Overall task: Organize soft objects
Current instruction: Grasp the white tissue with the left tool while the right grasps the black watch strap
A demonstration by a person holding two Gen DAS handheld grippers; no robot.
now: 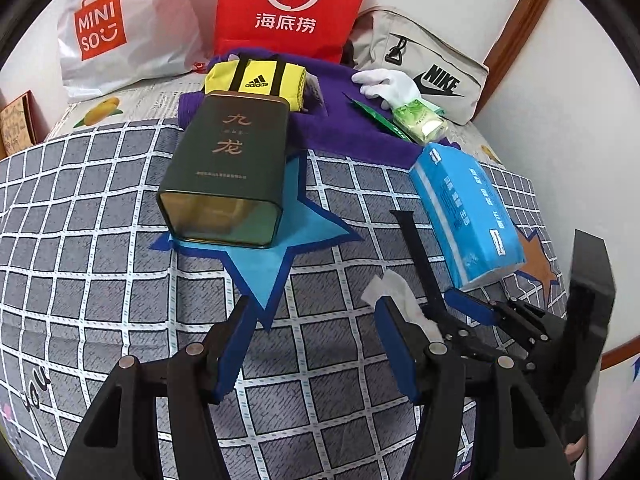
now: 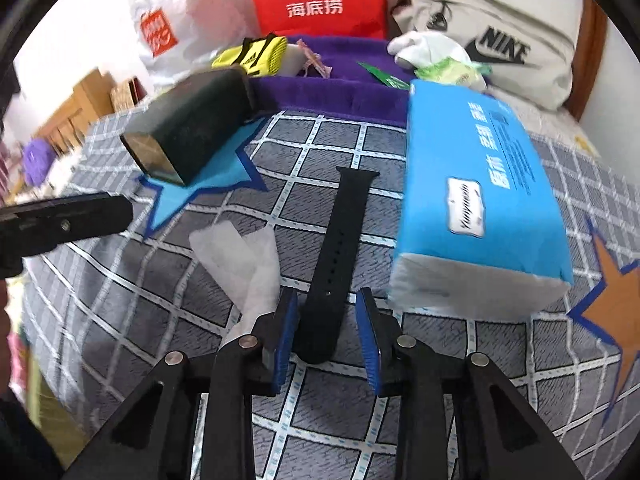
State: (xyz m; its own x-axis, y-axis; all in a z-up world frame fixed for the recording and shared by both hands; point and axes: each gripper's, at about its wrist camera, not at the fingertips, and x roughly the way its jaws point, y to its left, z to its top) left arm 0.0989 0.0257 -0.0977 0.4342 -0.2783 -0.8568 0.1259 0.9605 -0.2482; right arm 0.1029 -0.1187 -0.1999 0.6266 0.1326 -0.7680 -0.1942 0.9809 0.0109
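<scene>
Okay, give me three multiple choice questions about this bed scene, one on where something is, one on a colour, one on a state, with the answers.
1. The dark green tin lies on:
A the light blue star patch
B the white bag
C the floor

2. The tissue pack is:
A red
B blue
C yellow

3. The right gripper jaws are:
A pressed on the tissue pack
B shut on nothing
C apart, the black watch strap end between them

Answers: A, its base rests on the star; B, blue wrapper; C, gaps show beside the strap.

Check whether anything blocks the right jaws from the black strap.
Nothing visible does. The black strap lies with its near end between the right gripper pads; the white tissue and blue tissue pack flank it.
</scene>
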